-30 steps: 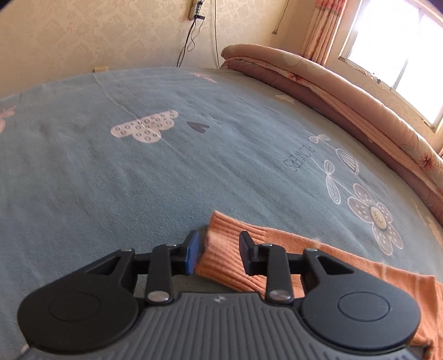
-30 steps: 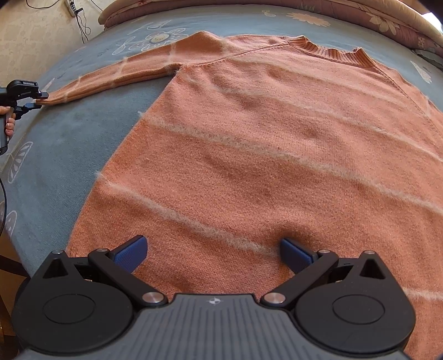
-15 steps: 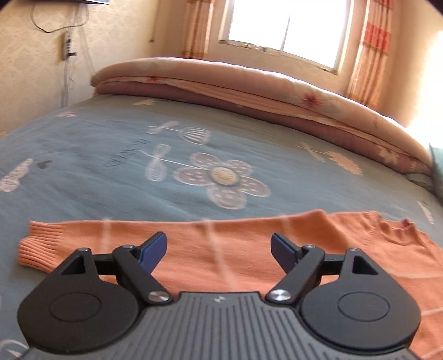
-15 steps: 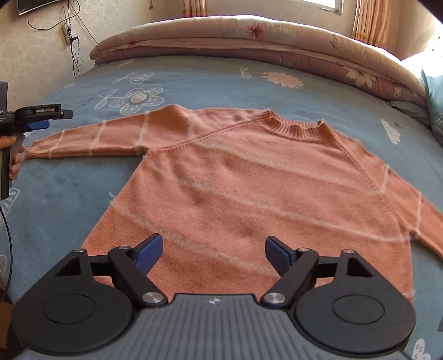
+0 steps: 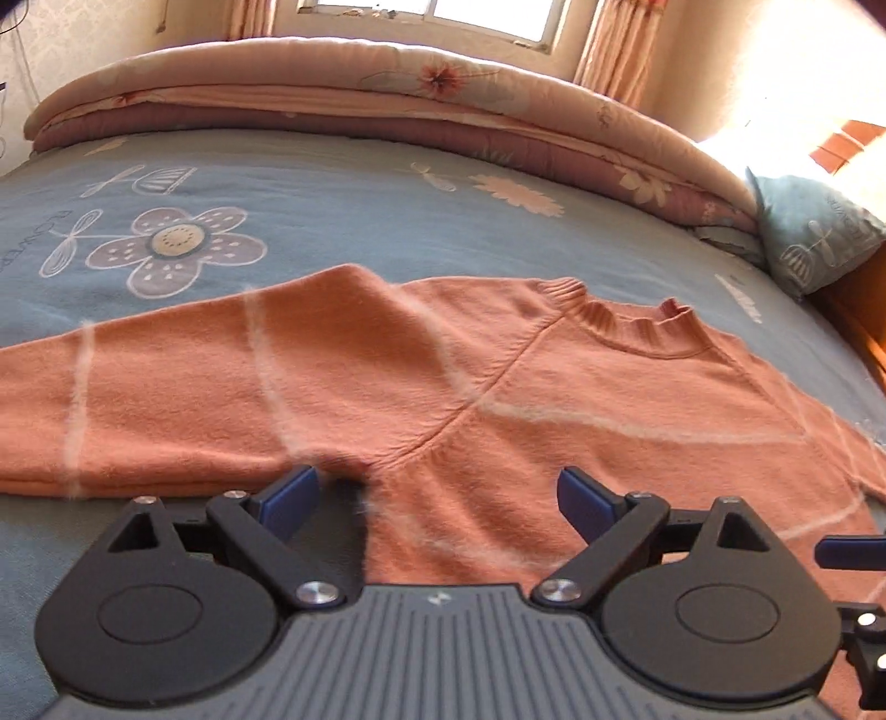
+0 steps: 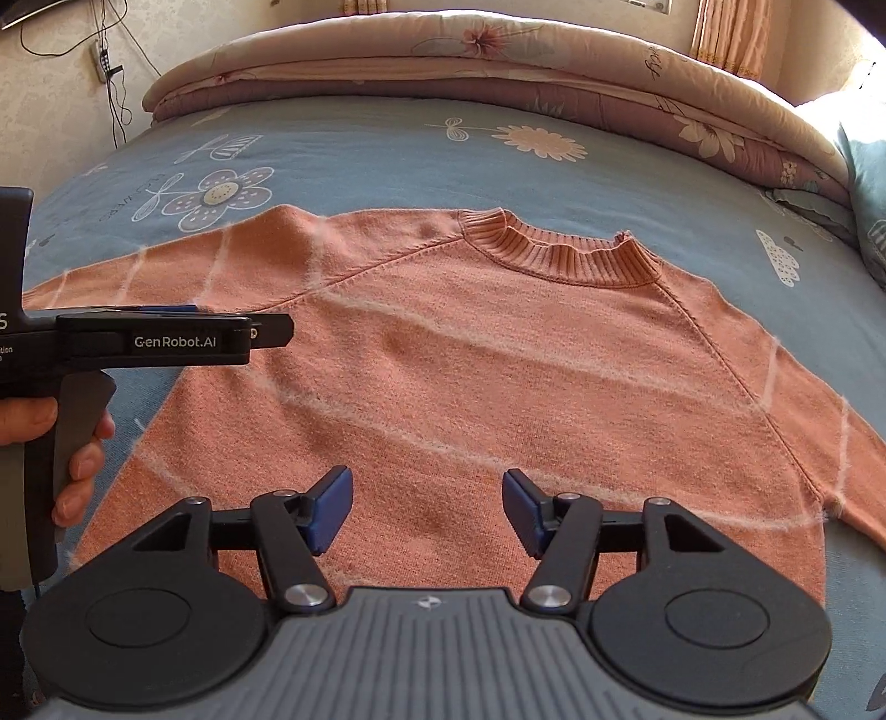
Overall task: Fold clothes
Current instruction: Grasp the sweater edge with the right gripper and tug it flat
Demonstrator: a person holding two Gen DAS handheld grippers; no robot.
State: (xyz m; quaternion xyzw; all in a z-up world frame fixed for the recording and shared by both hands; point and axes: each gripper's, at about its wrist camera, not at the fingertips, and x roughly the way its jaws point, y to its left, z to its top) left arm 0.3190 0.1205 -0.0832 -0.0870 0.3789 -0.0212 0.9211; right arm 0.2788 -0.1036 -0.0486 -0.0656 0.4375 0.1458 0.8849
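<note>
while the blue bed (image 6: 387, 138) fills both views, orange sweater (image 6: 498, 360) lies flat mid-frame, collar toward the rolled quilt (image 6: 498, 50) at top. left gripper (image 5: 437, 493) fingers just spread wide, nothing between, above the armpit seam. right gripper (image 6: 426, 507) fingers narrowing, released, nothing gripped, over the sweater's lower body.

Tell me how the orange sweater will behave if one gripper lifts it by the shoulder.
The sweater will probably sag and drape: it is soft knit, lying limp on the bed. Its long sleeve would likely trail behind. The fuzzy surface should grip the pads rather than slip.
</note>
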